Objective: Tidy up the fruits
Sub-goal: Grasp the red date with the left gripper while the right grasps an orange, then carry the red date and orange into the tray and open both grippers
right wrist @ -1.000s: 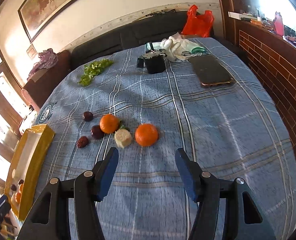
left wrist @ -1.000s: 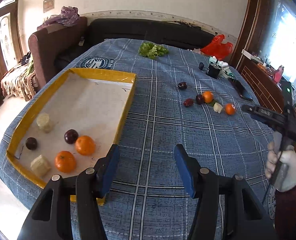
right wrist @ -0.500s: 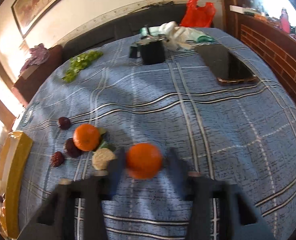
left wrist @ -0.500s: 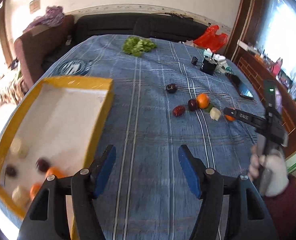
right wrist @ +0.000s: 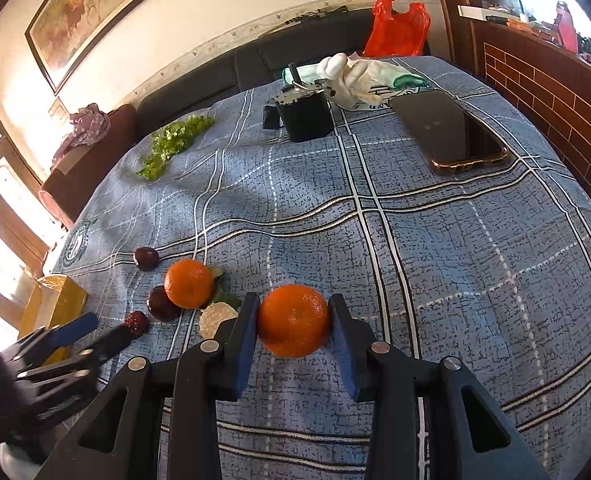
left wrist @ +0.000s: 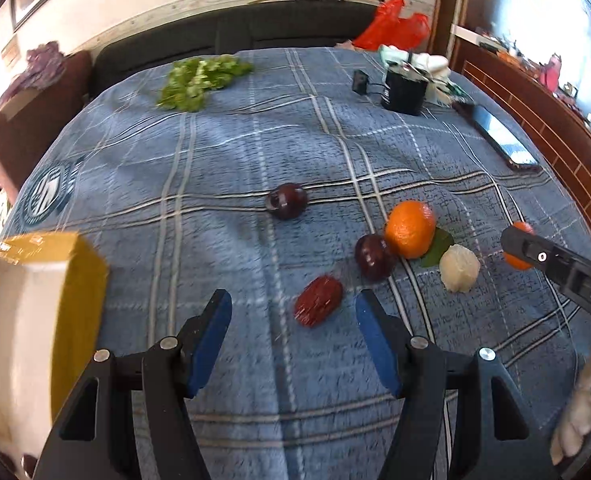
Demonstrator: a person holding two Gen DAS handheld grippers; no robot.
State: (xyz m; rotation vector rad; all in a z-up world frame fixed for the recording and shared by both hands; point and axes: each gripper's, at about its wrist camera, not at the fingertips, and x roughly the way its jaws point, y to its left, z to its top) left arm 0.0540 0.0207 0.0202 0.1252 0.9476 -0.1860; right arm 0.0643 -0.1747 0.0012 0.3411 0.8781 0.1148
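Observation:
My right gripper [right wrist: 293, 308] is shut on an orange [right wrist: 293, 320], low over the blue plaid tablecloth. To its left lie a second orange [right wrist: 189, 283], two dark plums [right wrist: 146, 258] [right wrist: 161, 308], a pale peeled fruit [right wrist: 215, 318] and a red date [right wrist: 137, 320]. My left gripper [left wrist: 291, 304] stands open, with the red date [left wrist: 318, 306] just ahead between its fingertips, untouched. Beyond it are the plums [left wrist: 287, 201] [left wrist: 374, 256], the second orange [left wrist: 409, 234] and the pale fruit [left wrist: 459, 268]. A yellow tray [left wrist: 83, 264] shows at the left edge.
At the far side of the table are a black cup [right wrist: 305, 114], a phone [right wrist: 451, 132], white cloth [right wrist: 355, 76] and green leaves [right wrist: 175, 144]. A dark sofa and a red bag [right wrist: 397, 28] sit behind. A brick wall runs along the right.
My left gripper swung right, away from the tray, to the loose fruit and opened a little wider. My right gripper moved in and closed on the orange.

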